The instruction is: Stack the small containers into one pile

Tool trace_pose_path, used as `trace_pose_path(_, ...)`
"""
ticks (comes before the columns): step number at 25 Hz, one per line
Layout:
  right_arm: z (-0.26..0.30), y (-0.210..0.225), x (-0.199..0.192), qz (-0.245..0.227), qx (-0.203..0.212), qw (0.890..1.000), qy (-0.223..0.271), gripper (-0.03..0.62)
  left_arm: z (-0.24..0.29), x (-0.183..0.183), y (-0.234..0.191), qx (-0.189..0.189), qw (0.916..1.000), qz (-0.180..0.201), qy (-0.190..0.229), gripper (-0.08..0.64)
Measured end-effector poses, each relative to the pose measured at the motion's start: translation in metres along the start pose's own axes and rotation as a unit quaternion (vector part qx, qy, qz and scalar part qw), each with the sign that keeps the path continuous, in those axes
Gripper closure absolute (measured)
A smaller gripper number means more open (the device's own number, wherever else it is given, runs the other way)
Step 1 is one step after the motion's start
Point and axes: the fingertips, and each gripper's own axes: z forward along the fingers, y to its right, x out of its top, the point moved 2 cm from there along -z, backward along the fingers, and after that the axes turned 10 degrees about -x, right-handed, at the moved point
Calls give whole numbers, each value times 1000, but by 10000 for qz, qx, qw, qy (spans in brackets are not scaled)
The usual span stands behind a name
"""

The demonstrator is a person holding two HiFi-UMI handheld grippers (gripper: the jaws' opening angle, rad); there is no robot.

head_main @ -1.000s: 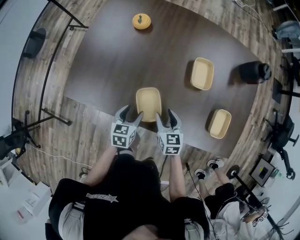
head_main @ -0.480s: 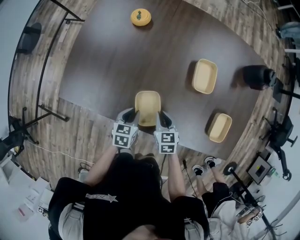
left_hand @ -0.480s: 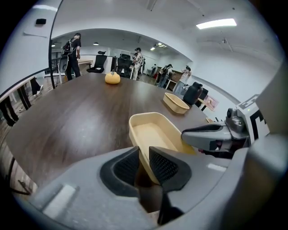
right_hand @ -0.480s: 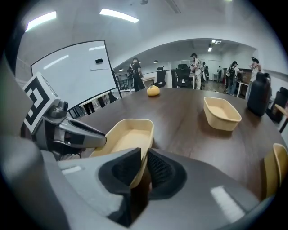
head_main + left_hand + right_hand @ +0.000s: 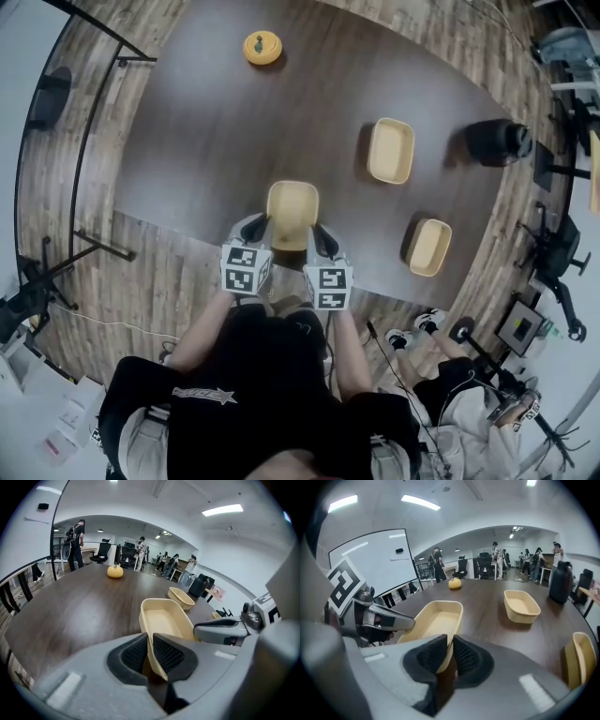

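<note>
Near tub: the pale yellow rectangular plastic container (image 5: pixel 292 211) sits at the near edge of the dark brown wooden surface (image 5: pixel 206 122), right in front of the person. It looks flat on it, open side up.
Left tongs: the left tongs (image 5: pixel 150 649) have just been closing and now pinch the tub's left wall, one pad inside and one outside.
Right tongs: same deal for the right tongs (image 5: pixel 450 654). They've just been closing and are clamped on the right wall.
Why both sides: my guess is that holding opposite walls keeps the tub level, so it drops straight into another one.
Other tubs: there are two matching yellow containers, one mid-surface (image 5: pixel 391 150) and one by the right edge (image 5: pixel 429 247), well apart and both open side up.
Progress: nothing is nested yet, so I'd call this the first grab.
Other stuff: a small orange pumpkin-shaped thing (image 5: pixel 262 47) and a black jug (image 5: pixel 497 141) sit well out of the way.
</note>
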Motion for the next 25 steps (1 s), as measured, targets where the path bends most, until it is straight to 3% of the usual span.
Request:
trace_pose_path(8, -29, 44, 36, 253, -581, 9968, 494, 552, 15, 51, 40, -400, 9977, 485, 244, 515)
trace_pose_path(15, -62, 105, 56, 442, -1078, 9896, 842, 554, 39, 93, 100, -802, 9909, 1017, 356, 515)
trace_pose_path(25, -76, 191, 100, 579, -1227, 9842, 1136, 555, 83, 159, 159, -851, 9875, 1186, 593, 515)
